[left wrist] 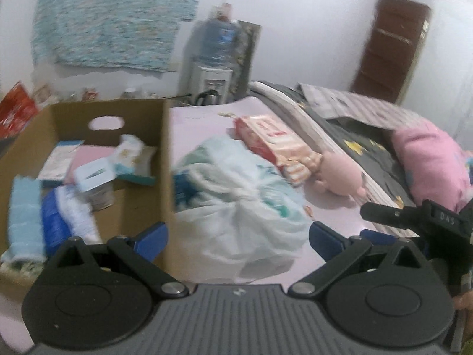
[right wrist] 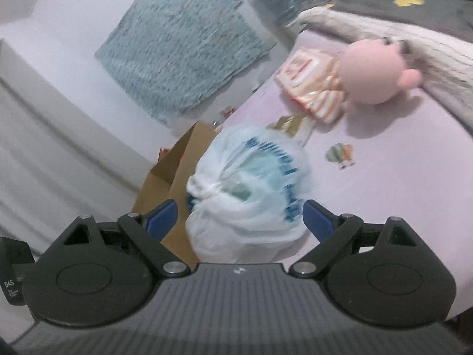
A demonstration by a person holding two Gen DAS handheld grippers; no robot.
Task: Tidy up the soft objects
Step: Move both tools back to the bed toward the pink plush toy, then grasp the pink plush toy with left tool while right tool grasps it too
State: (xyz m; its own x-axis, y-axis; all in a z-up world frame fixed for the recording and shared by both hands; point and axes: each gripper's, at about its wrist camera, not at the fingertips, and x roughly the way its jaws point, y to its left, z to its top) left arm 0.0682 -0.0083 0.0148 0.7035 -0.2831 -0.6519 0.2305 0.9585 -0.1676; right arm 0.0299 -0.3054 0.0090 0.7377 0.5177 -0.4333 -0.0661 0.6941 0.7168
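Observation:
A tied white plastic bag with blue and green packs inside lies on the pink sheet beside an open cardboard box. My left gripper is open, its blue fingers spread on either side of the bag's near end without pressing it. My right gripper is open too; the bag sits between its fingers, apart from the pads. Farther back lie a red-and-white striped pack and a pink plush toy. The right gripper's black body shows at the left view's right edge.
The box holds several items, among them a light blue cloth and small packs. A dark blanket and a pink pillow lie at the right. A water dispenser stands by the wall.

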